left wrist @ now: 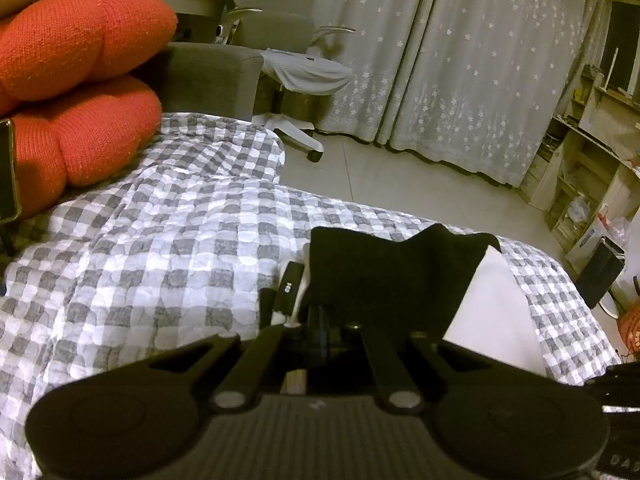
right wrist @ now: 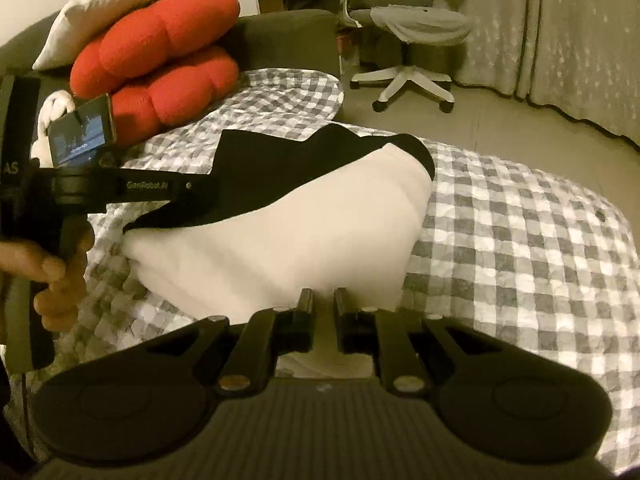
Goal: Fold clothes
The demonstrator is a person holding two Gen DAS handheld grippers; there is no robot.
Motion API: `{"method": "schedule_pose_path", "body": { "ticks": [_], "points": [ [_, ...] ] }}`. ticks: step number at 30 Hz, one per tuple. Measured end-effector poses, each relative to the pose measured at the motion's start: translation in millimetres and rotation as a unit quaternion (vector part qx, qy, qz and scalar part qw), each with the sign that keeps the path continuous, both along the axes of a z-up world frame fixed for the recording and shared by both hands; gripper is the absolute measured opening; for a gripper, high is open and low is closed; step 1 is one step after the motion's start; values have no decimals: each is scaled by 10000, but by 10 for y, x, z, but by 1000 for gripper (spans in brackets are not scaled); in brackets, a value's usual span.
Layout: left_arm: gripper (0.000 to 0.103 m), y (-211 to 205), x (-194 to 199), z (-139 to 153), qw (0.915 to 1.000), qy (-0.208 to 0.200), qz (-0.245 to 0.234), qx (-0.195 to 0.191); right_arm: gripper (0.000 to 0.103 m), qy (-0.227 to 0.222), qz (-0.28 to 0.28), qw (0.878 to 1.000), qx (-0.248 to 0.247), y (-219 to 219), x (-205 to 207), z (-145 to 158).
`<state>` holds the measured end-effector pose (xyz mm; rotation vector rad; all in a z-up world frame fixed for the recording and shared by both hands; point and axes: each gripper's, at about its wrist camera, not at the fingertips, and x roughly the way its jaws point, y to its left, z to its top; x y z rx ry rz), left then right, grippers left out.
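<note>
A white garment (right wrist: 280, 248) with a black part (right wrist: 280, 164) is held above the grey-and-white checked quilt (right wrist: 500, 220). In the right wrist view my right gripper (right wrist: 323, 300) is shut on the garment's near white edge, and cloth shows in the narrow gap between its fingers. My left gripper (right wrist: 196, 196) comes in from the left, held by a hand (right wrist: 60, 272), shut on the black part. In the left wrist view the black cloth (left wrist: 396, 272) drapes over my left gripper (left wrist: 318, 308) and hides its fingertips. The white cloth (left wrist: 492, 312) hangs to the right.
Two red cushions (right wrist: 160, 60) and a white pillow (right wrist: 120, 4) are stacked at the back left against a dark sofa arm (left wrist: 208, 76). Beyond the quilt's edge are bare floor (left wrist: 400, 176), an office chair (right wrist: 408, 40), curtains (left wrist: 480, 60) and shelves (left wrist: 580, 160).
</note>
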<state>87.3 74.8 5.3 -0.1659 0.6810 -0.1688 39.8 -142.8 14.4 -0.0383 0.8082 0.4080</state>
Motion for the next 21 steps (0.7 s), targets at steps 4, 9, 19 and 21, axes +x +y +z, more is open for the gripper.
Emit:
{"method": "schedule_pose_path", "body": {
  "ticks": [4,9,19,21],
  "points": [
    [3,1,-15,16,10000,13,3,-25,14,147,22,9997,177,-107,-18,51],
    [3,35,-35,2,9999,4,18,-102,12,213,120,9993,300,-166,28,-25],
    [3,75,-101,15,9997,7,75,-252,32,-23,-340,9976,596,-406,146,20],
    [3,65,-108,16,9997,-1,78,-234,32,-59,-457,9959,775,-426,234,17]
  ]
}}
